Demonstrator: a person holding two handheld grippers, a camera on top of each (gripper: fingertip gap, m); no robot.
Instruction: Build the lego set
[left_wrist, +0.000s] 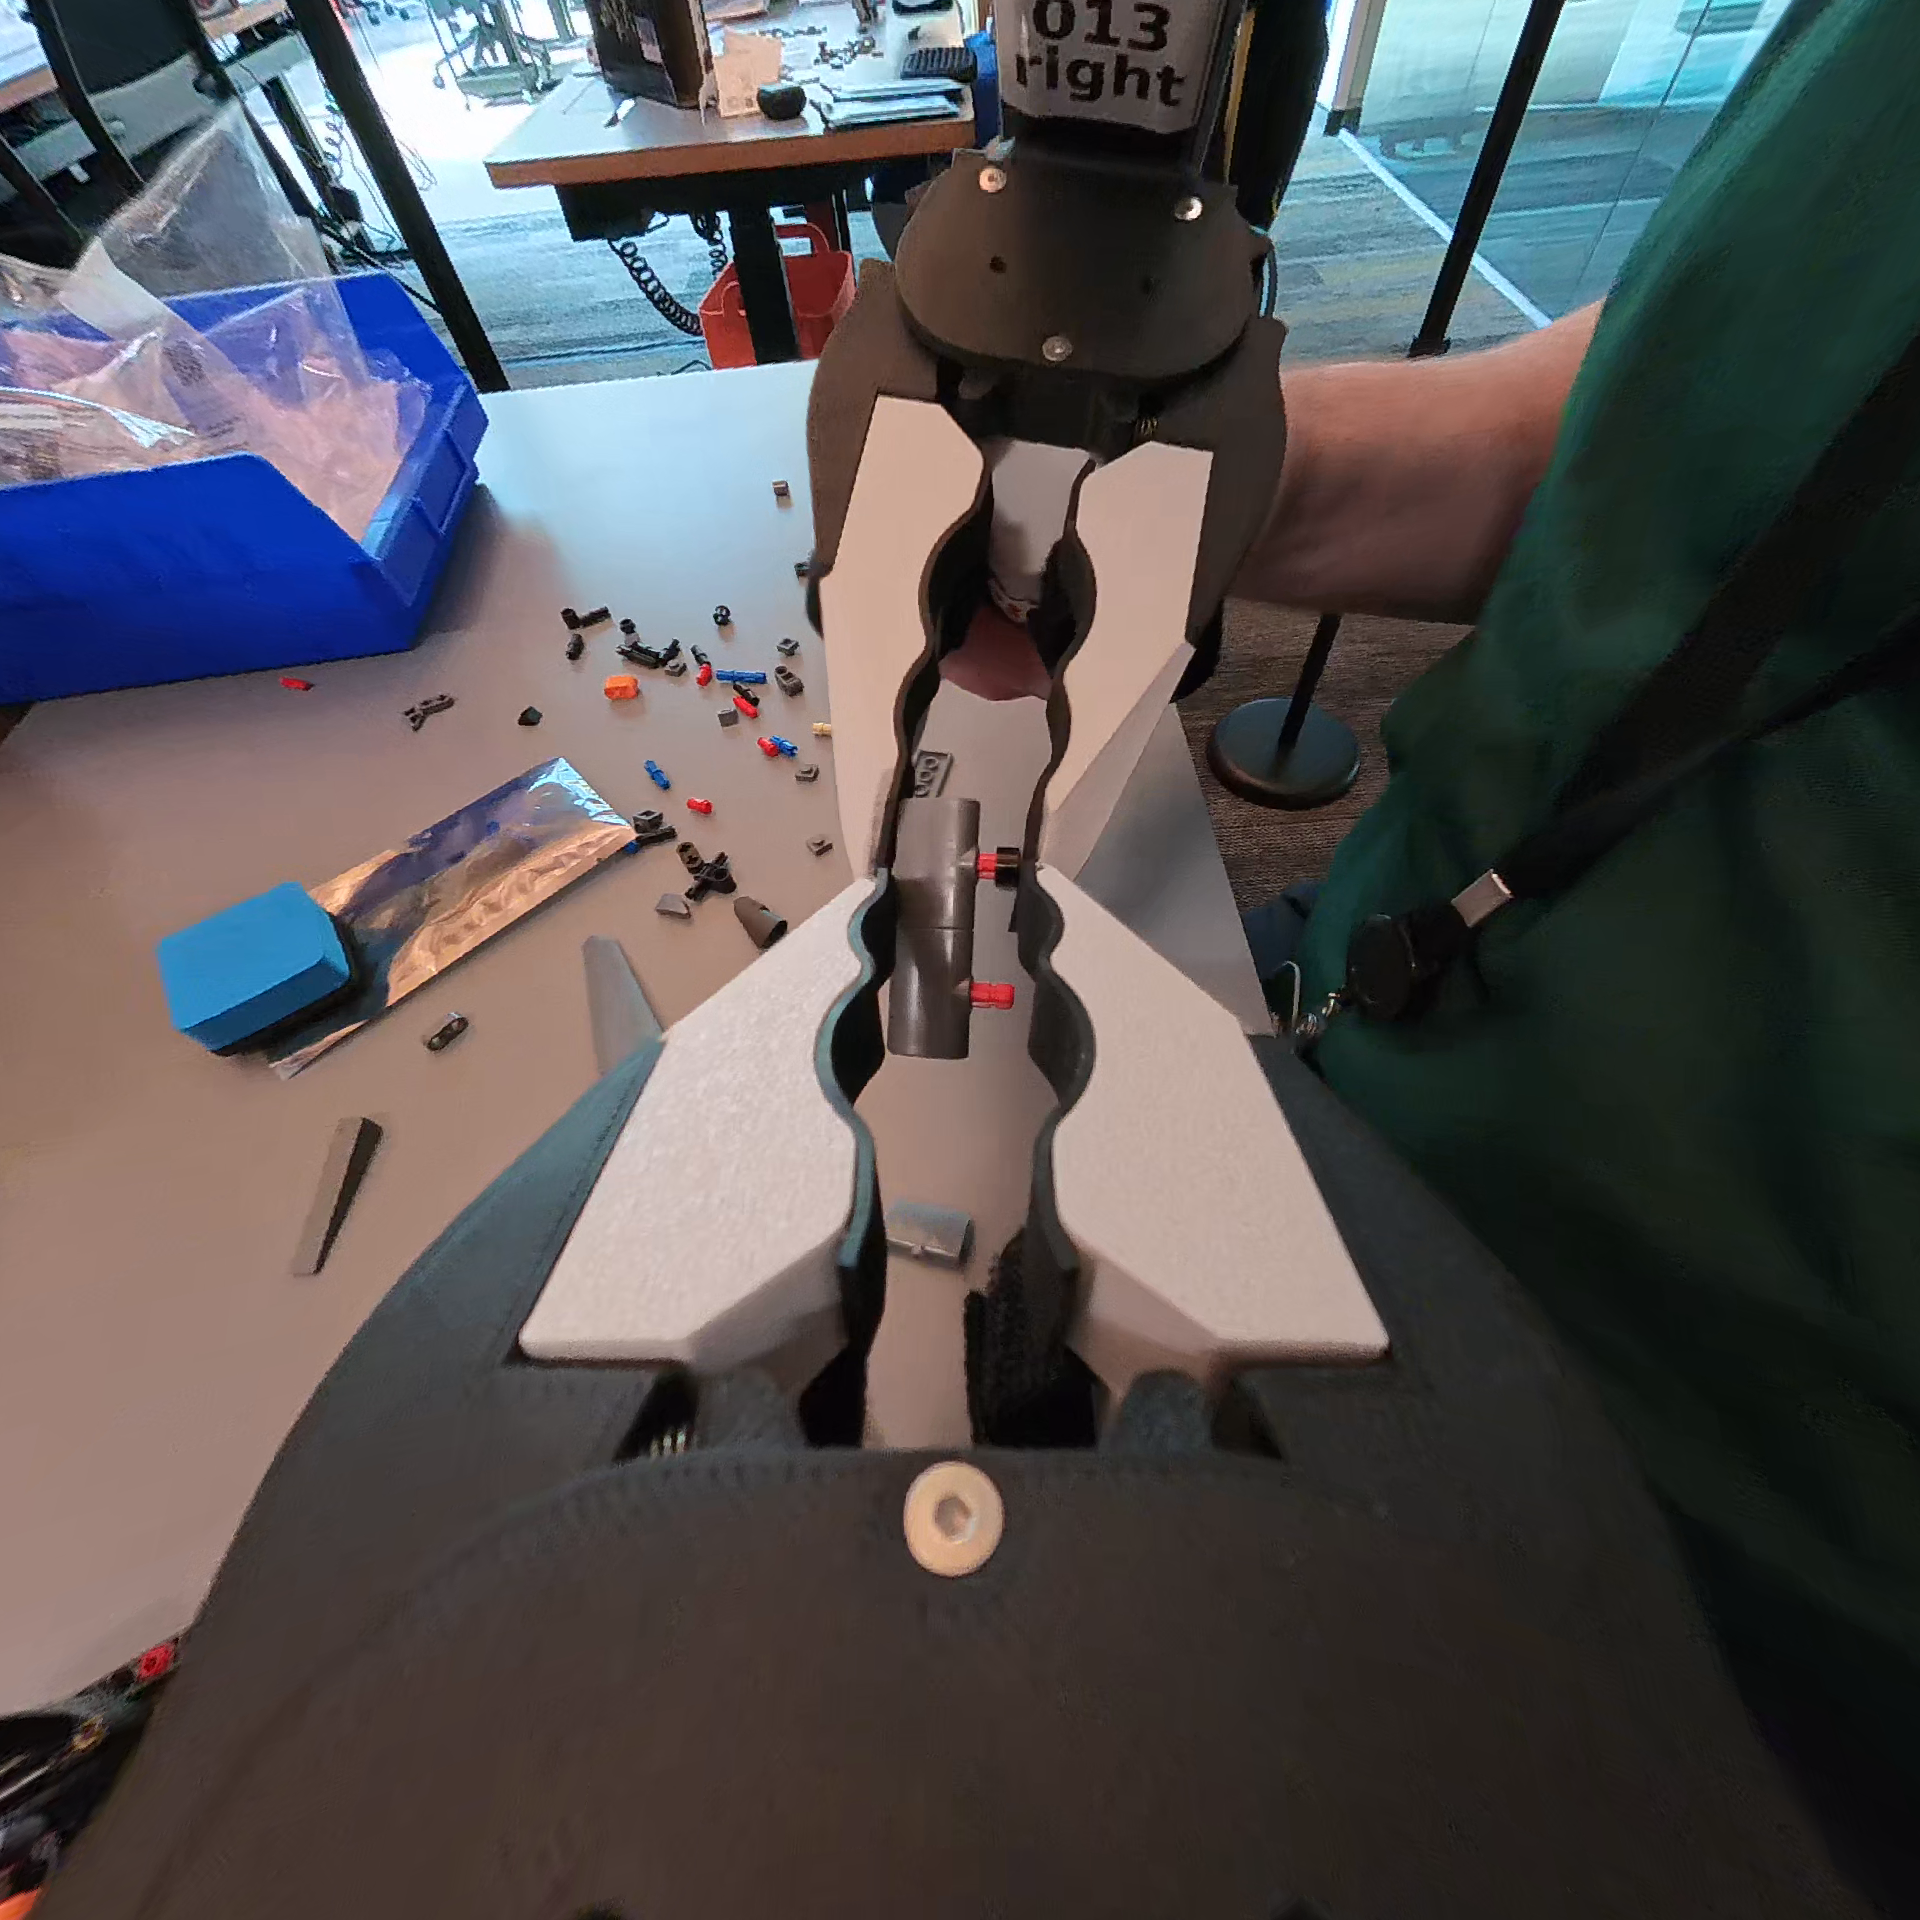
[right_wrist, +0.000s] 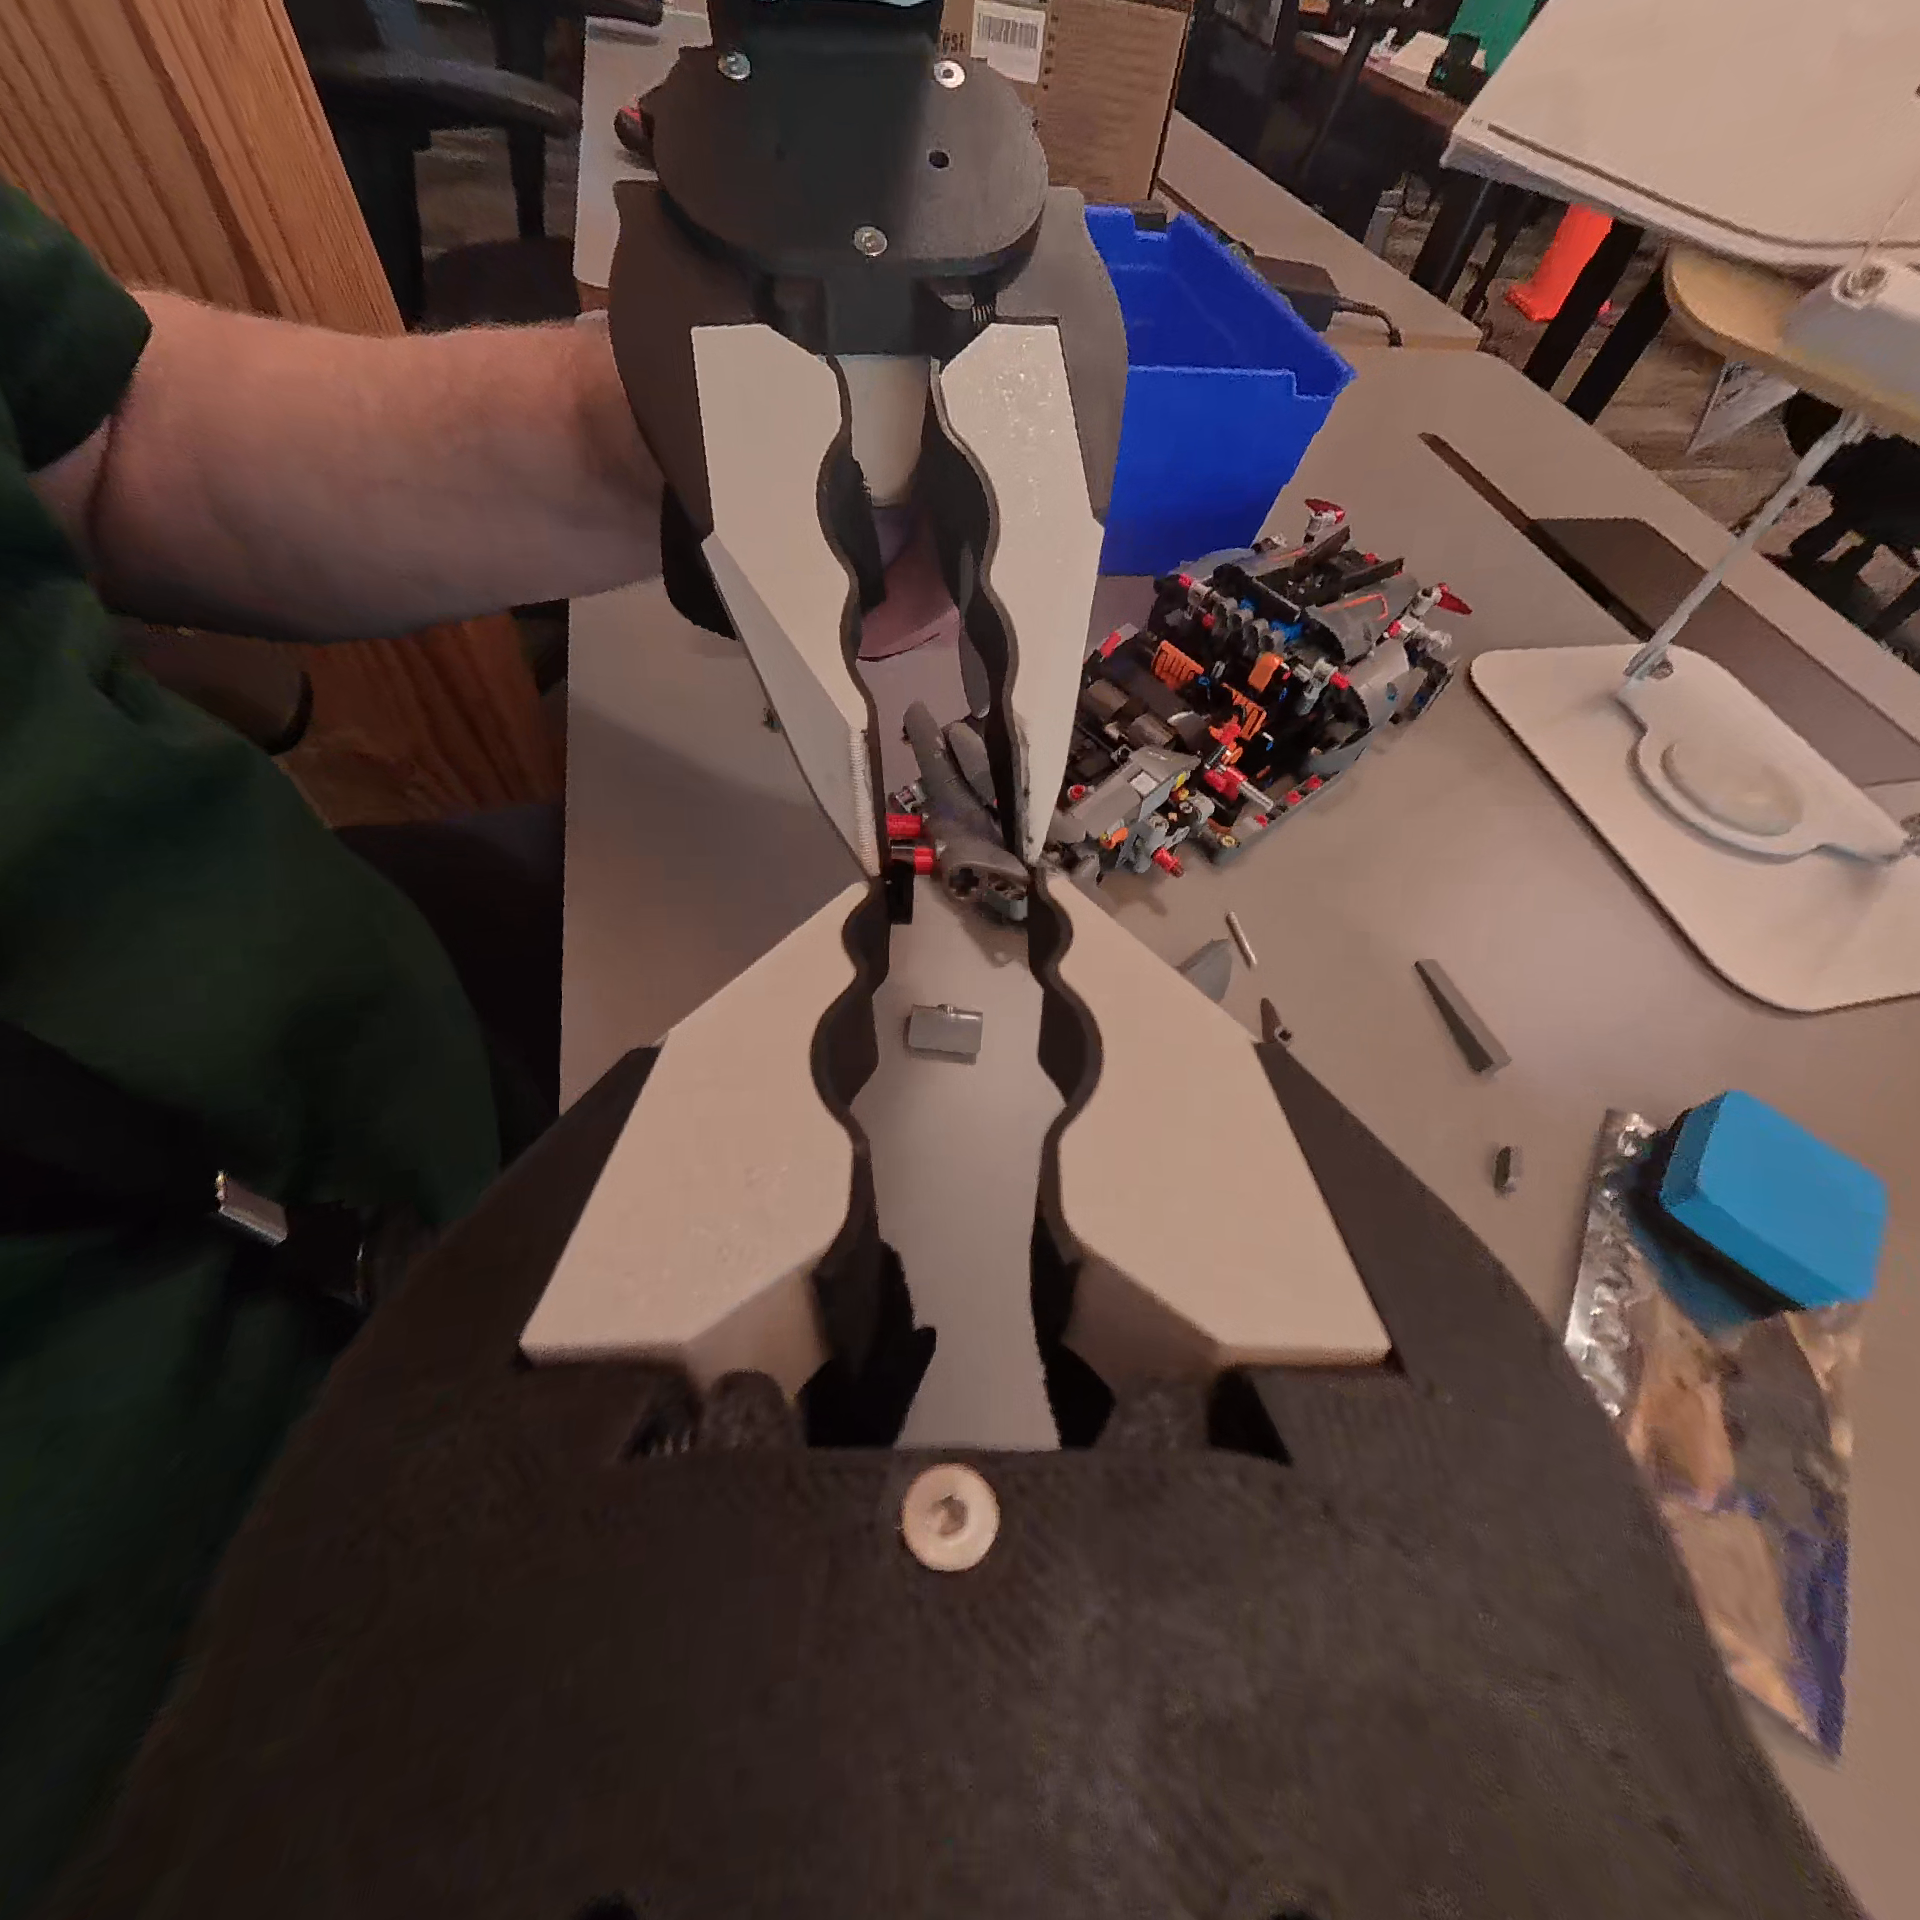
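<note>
We work over a grey bench that is bare along most of the edge nearest the person in green, who stands at that side. A blue bin stuffed with clear plastic sits at the far left corner as the left wrist view shows it. In the right wrist view the part-built lego model stands just in front of the bin, and a white lamp base lies beside the model toward the opposite edge. The two tools meet tip to tip above the strip by the person's edge, clear of the model. The left gripper is clamped on a grey lego connector that bears two red pins, held in the air off the bench. The right gripper has its tips set either side of the connector's end with a gap between them; we cannot tell whether it squeezes. A silver foil bag lies flat mid-bench with a blue block on its end, and open bench runs between these and the model. A dark wedge lies alone near the block. Loose small pieces scatter between bag and bin. One small grey brick rests on the bench under the tools.
</note>
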